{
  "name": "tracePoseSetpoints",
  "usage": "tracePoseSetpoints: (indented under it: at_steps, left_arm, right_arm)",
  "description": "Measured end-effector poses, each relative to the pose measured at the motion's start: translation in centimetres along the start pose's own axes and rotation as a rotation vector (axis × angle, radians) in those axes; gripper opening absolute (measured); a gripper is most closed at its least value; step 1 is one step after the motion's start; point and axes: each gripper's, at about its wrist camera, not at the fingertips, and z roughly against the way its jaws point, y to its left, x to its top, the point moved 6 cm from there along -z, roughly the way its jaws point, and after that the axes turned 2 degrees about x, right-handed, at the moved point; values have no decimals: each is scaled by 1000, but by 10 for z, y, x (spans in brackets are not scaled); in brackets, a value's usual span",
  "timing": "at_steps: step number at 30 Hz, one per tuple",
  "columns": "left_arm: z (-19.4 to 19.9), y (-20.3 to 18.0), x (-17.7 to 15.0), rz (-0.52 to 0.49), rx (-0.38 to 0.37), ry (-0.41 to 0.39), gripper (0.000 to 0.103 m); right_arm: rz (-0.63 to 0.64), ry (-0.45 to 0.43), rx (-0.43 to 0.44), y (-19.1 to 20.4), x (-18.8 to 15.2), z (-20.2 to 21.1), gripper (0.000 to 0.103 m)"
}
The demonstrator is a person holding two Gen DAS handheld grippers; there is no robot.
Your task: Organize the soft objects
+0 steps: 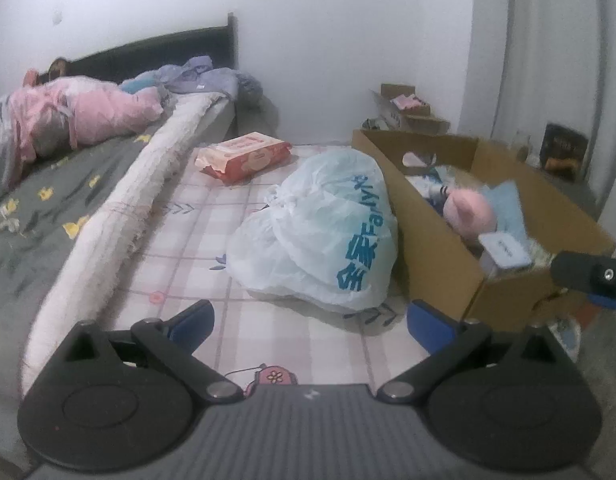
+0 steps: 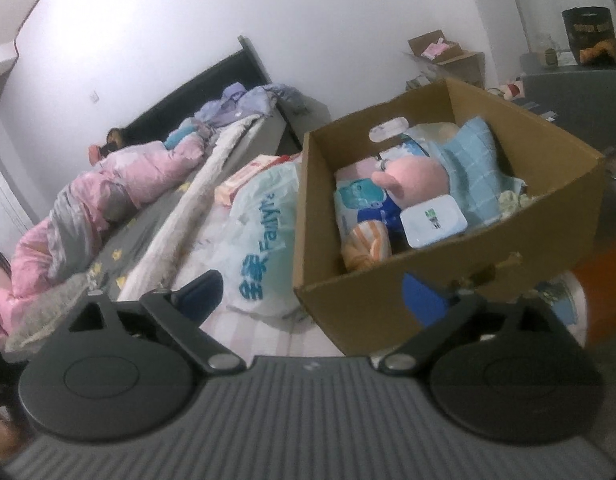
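A brown cardboard box [image 1: 439, 256] [image 2: 387, 304] stands on the pink checked mattress at the right. It holds a pink plush toy [image 2: 411, 180] [image 1: 467, 212], a light blue cloth [image 2: 475, 164], a white wipes pack [image 2: 431, 222], a blue-and-white pack [image 2: 359, 204] and an orange striped soft item [image 2: 363, 246]. A white plastic bag with blue lettering [image 1: 319, 232] [image 2: 260, 240] lies just left of the box. My left gripper [image 1: 309, 320] is open and empty, low over the mattress before the bag. My right gripper [image 2: 311, 292] is open and empty, at the box's near wall.
A pink tissue pack [image 1: 244, 156] lies on the mattress beyond the bag. A white fuzzy roll [image 1: 120, 208] runs along the grey bed [image 1: 48, 208], which carries pink [image 1: 80, 116] and purple bedding [image 1: 200, 78]. Smaller cardboard boxes [image 1: 407, 108] and a dark bag [image 2: 589, 36] stand by the wall.
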Motion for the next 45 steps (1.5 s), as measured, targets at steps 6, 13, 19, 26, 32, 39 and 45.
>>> tracePoseSetpoints:
  at_steps: [6,13,19,26,32,39,45]
  left_arm:
    - [-6,-12,-9,-57,-32,51,103]
    - [-18,-13,-20,19,-43,150,103]
    - [-15,-19,-17,3,-49,154,103]
    - [-14,-24,-12,-7,-48,152,102]
    - [-17,-27,-9,-15,-44,157,102]
    - [-20,-31,-6,-21,-38,156,102]
    - [-25,-33,-4,-22,-33,165,102]
  right_arm:
    - [24,27,-46,-2,-9,3,102]
    - [65,58,-90,-4,-9,5,102]
    - [141,144,-148,-2,-19,-9,102]
    - [190,182,-200,-5,-19,-23,102]
    - [186,188,-215,-11,-16,-26,102]
    - [189,190,-218,-13,-14,-28,102]
    - [186,195,-219,-18,-10,-31,102]
